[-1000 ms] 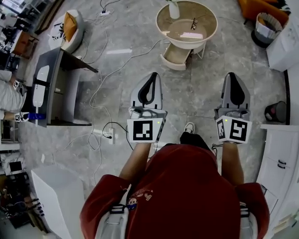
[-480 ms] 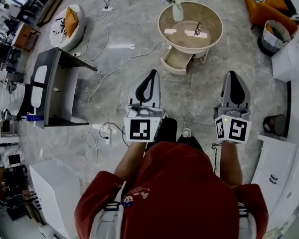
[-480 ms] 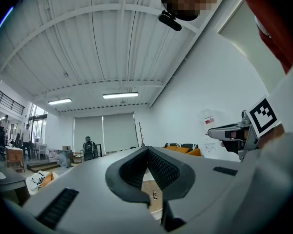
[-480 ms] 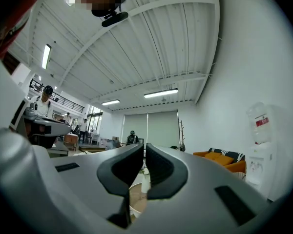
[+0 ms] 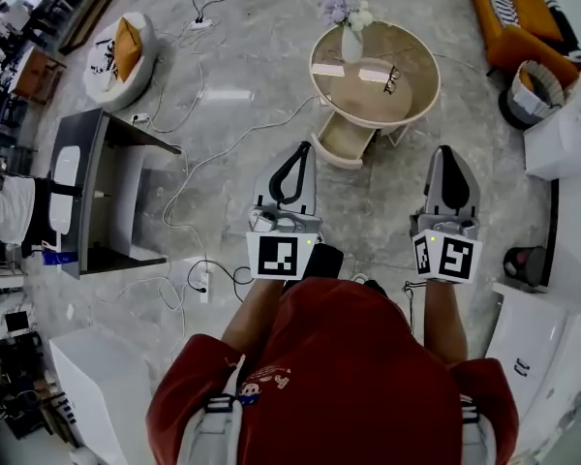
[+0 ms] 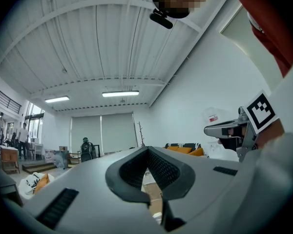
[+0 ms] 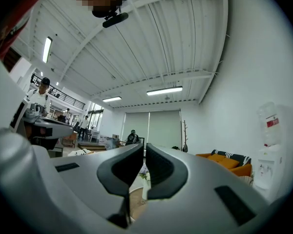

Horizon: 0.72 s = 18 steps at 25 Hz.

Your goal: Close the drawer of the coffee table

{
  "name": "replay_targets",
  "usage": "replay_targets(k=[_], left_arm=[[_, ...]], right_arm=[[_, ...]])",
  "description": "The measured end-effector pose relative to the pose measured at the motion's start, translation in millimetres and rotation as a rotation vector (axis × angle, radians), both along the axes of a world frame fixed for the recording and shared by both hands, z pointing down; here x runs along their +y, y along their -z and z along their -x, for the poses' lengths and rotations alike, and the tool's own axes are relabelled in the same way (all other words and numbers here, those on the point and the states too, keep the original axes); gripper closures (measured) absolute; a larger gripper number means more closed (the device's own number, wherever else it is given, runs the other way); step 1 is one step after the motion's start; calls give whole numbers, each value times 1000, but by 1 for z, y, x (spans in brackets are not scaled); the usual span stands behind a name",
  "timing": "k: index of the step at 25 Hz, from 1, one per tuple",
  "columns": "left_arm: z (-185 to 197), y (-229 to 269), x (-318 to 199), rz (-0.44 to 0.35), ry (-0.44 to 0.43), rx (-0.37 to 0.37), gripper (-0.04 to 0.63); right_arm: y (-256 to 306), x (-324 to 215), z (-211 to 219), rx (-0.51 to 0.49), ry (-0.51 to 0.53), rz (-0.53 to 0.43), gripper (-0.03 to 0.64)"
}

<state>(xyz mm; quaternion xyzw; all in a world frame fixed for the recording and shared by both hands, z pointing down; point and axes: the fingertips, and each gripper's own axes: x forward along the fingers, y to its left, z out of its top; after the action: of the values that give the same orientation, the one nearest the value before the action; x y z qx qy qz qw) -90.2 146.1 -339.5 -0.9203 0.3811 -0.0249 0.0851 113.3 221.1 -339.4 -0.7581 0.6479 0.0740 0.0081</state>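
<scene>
- The drawer [image 5: 344, 139] shows only its front part; its back end is hidden under the top of the coffee table [image 5: 368, 103].
- The small flat items [image 5: 373, 74] on the table top are too small to tell.
- The orange sofa [image 5: 508, 8] is cut off by the upper right edge.
- In the right gripper view, the right gripper [image 7: 142, 147] hides nearly all of the table.

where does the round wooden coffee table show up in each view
Head view: round tan coffee table, upper centre-right, drawer pulled out toward the person.
Left gripper view: a tan sliver, bottom centre, seen through the shut left tool.
Right gripper view: a tan sliver, bottom centre, seen through the right tool.
Shared landmark: orange sofa, to the table's right in every view.
</scene>
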Motion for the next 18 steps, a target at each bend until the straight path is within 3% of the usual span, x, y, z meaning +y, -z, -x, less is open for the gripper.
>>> replay_targets(k=[6, 11, 18], left_arm=[[31, -3, -77, -12, 11, 13, 581], [59, -13, -118, 34, 42, 69, 581], [59, -22, -156, 43, 104, 88, 581]], right_arm=[[9, -79, 29, 18, 7, -15, 589], [-2, -123, 55, 17, 31, 2, 589], [-12, -174, 56, 15, 103, -2, 589]])
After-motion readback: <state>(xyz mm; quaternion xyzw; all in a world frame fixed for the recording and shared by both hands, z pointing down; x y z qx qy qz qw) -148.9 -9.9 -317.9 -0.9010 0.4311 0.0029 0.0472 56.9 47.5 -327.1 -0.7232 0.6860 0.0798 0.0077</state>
